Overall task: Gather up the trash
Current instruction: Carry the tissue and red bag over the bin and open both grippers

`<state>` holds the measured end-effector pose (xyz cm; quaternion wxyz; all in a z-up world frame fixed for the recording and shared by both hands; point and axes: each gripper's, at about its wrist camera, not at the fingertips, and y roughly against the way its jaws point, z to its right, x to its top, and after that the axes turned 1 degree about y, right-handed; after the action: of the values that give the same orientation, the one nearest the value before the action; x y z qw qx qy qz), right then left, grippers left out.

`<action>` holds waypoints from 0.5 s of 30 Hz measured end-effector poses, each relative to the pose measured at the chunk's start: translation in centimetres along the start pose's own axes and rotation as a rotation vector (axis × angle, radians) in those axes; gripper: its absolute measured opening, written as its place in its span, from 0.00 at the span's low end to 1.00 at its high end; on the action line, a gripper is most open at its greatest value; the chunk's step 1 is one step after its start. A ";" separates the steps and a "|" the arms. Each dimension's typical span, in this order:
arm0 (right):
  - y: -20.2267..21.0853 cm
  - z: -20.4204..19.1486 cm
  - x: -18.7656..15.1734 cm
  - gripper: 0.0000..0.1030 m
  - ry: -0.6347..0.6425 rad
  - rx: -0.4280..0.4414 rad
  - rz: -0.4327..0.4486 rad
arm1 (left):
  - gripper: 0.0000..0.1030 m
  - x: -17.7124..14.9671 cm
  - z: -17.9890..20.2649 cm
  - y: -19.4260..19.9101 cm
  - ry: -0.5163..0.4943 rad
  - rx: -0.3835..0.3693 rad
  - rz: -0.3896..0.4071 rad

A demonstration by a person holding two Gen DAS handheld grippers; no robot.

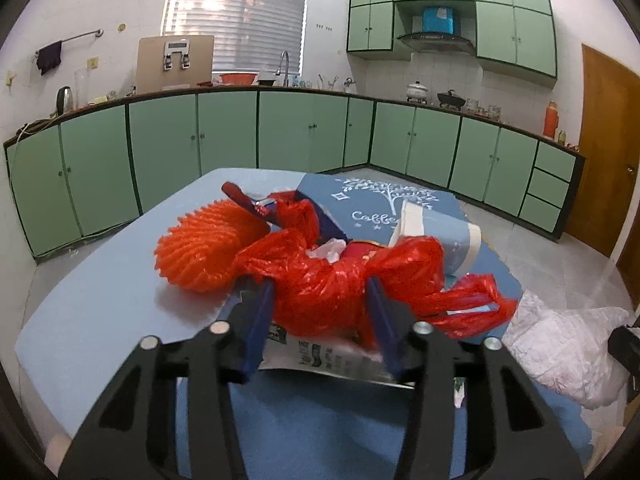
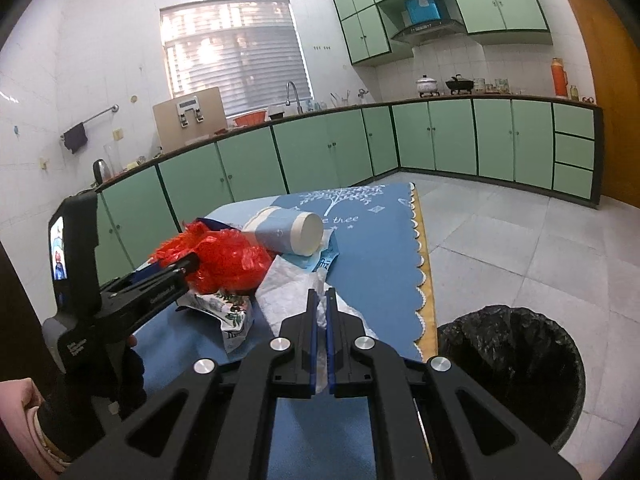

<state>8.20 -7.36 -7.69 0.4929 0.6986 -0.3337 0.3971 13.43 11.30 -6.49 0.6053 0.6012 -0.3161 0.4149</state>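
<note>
A crumpled red plastic bag (image 1: 320, 288) lies in a heap of trash on the blue table mat (image 1: 304, 420). My left gripper (image 1: 318, 282) has its blue fingers pressed against both sides of the bag. An orange foam fruit net (image 1: 196, 248) sits just left of the bag, and a blue-and-white paper cup (image 1: 436, 236) lies tipped behind it. A printed foil wrapper (image 1: 320, 354) lies under the bag. My right gripper (image 2: 321, 294) is shut on a white crumpled paper (image 2: 288, 284), which trails back toward the cup (image 2: 288, 230).
A round bin with a black liner (image 2: 508, 368) stands on the tiled floor beside the table's right edge (image 2: 426, 292). A hand (image 2: 16, 404) holds the left gripper's black body (image 2: 140, 300). Green cabinets (image 1: 288, 136) line the walls behind.
</note>
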 end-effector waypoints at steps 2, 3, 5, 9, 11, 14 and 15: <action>-0.1 0.0 -0.1 0.04 -0.001 -0.003 -0.005 | 0.33 -0.1 0.0 0.1 -0.002 0.010 0.009; -0.2 0.1 -0.1 0.04 -0.003 -0.004 -0.008 | 0.30 -0.1 0.0 0.3 -0.001 0.013 0.013; -0.2 0.2 -0.2 0.04 -0.006 -0.006 -0.011 | 0.26 -0.1 0.0 0.8 0.007 0.017 0.027; 0.1 0.2 0.2 0.04 -0.009 -0.013 0.002 | 0.13 0.2 -0.1 2.8 0.020 0.009 0.067; 0.4 0.3 0.5 0.04 -0.012 -0.019 0.014 | 0.12 0.5 -0.1 4.0 0.022 0.002 0.094; 1.0 0.7 0.9 0.04 -0.016 -0.032 0.034 | 0.11 0.8 0.4 5.5 0.005 -0.019 0.130; 1.2 0.9 1.0 0.04 -0.018 -0.036 0.038 | 0.10 0.9 0.6 5.9 0.003 -0.026 0.137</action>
<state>7.83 -8.60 -6.51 0.4948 0.6866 -0.3584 0.3941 8.72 10.46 -2.94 0.5840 0.5696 -0.3609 0.4521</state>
